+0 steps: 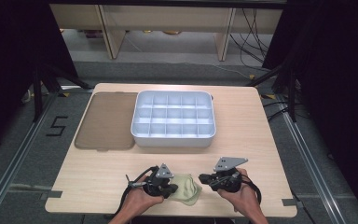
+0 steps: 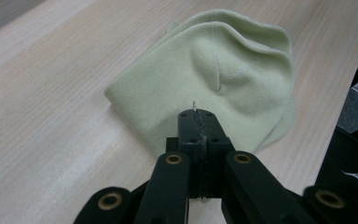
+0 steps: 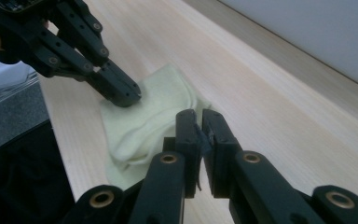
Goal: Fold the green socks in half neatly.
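Pale green folded cloth [image 1: 186, 186] at the table's near edge [image 1: 168, 212], left gripper [image 1: 169, 189] clamped on the cloth's left edge, right gripper [image 1: 204, 178] just right of the cloth, jaws together on nothing, bare wood beyond the cloth, white compartment tray [image 1: 173, 120] and brown lid [image 1: 106, 120] farther back.

Soft even light, dark surroundings
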`<move>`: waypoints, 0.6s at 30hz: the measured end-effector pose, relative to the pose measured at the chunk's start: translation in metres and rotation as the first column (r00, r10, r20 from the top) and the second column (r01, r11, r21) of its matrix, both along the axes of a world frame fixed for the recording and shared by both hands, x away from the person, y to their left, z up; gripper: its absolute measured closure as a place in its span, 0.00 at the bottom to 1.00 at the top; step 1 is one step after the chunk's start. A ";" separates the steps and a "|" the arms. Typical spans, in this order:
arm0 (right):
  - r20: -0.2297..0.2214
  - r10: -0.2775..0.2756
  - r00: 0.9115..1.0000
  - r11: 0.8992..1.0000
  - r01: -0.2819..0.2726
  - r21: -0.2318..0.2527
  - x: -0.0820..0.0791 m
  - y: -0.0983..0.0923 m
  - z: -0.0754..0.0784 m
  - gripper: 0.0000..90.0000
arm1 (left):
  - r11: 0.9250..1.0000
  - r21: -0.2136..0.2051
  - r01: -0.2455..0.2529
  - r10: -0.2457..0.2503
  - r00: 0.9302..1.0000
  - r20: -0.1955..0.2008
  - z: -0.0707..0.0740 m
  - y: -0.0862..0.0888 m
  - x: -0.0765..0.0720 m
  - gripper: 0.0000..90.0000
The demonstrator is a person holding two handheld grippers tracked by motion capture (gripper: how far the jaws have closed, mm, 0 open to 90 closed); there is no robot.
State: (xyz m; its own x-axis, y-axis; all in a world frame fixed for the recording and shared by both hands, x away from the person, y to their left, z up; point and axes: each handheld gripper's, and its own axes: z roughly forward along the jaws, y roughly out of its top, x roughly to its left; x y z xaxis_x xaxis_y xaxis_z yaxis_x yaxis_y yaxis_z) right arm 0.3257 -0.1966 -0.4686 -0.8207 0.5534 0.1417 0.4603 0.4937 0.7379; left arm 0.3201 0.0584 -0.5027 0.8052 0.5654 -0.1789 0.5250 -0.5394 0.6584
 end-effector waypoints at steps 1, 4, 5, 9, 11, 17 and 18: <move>-0.003 0.010 1.000 1.000 -0.010 0.001 -0.001 0.003 0.000 0.96 | 1.000 0.008 0.011 -0.011 1.000 0.004 0.000 0.001 -0.001 0.99; -0.014 0.042 0.999 0.999 -0.042 0.006 -0.006 0.013 -0.001 0.96 | 1.000 -0.008 0.000 0.001 1.000 0.006 0.000 0.001 -0.003 0.99; -0.011 0.059 0.998 0.998 -0.059 0.002 -0.006 0.016 -0.002 0.96 | 1.000 0.006 0.007 -0.007 1.000 0.000 0.001 0.002 -0.002 0.99; -0.030 0.083 0.996 0.996 -0.083 -0.008 -0.010 0.029 -0.007 0.96 | 1.000 -0.003 0.005 -0.005 1.000 -0.006 0.000 0.003 -0.002 0.99; -0.033 0.103 0.994 0.994 -0.104 -0.030 -0.010 0.034 -0.012 0.96 | 1.000 0.000 0.006 -0.006 1.000 -0.001 0.000 0.003 -0.003 0.99; -0.070 0.072 0.995 0.992 -0.079 -0.100 -0.006 0.025 -0.030 0.99 | 1.000 -0.010 0.003 -0.003 1.000 -0.004 -0.001 0.005 -0.004 0.99; -0.084 0.064 0.994 0.994 -0.071 -0.081 -0.005 0.020 -0.031 1.00 | 1.000 -0.010 0.003 -0.003 1.000 -0.003 -0.001 0.005 -0.004 0.99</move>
